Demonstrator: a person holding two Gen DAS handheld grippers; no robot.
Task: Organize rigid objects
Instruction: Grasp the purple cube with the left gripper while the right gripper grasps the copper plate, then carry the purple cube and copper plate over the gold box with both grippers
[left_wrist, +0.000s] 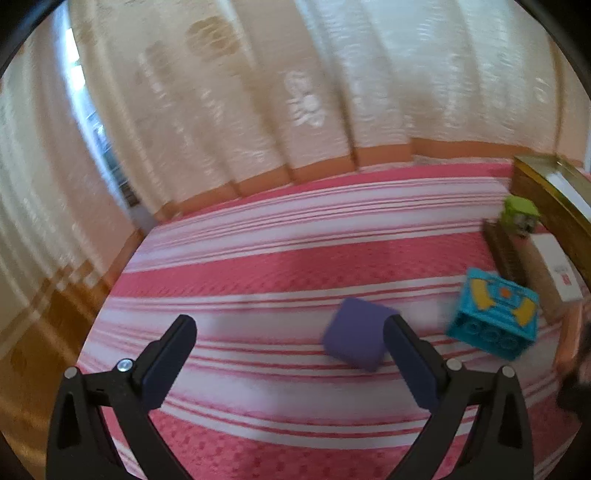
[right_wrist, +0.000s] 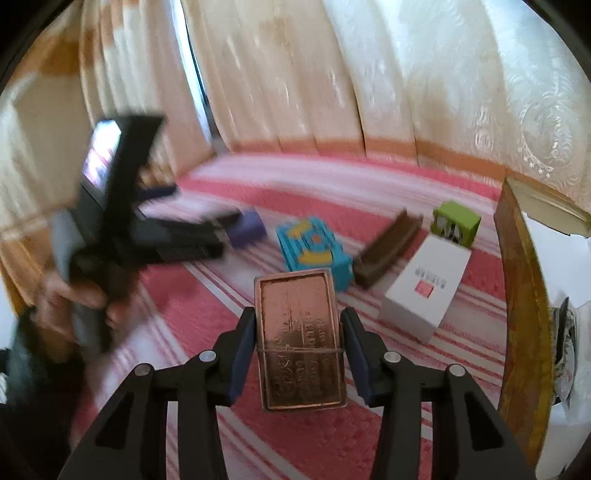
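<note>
Straddling the copper tin, my right gripper stood part-open, pads just off its long sides. Stiff, slick metal; best pinched mid-length. The purple block lay at one o'clock from my wide-open left gripper.

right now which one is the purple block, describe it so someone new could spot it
Start from the pink and white striped cloth that covers the surface. The purple block lies on it, left of the turquoise box with yellow shapes, just beyond the open left gripper. It is the only plain, unprinted, single-colour cube; the other boxes carry prints or labels.
</note>
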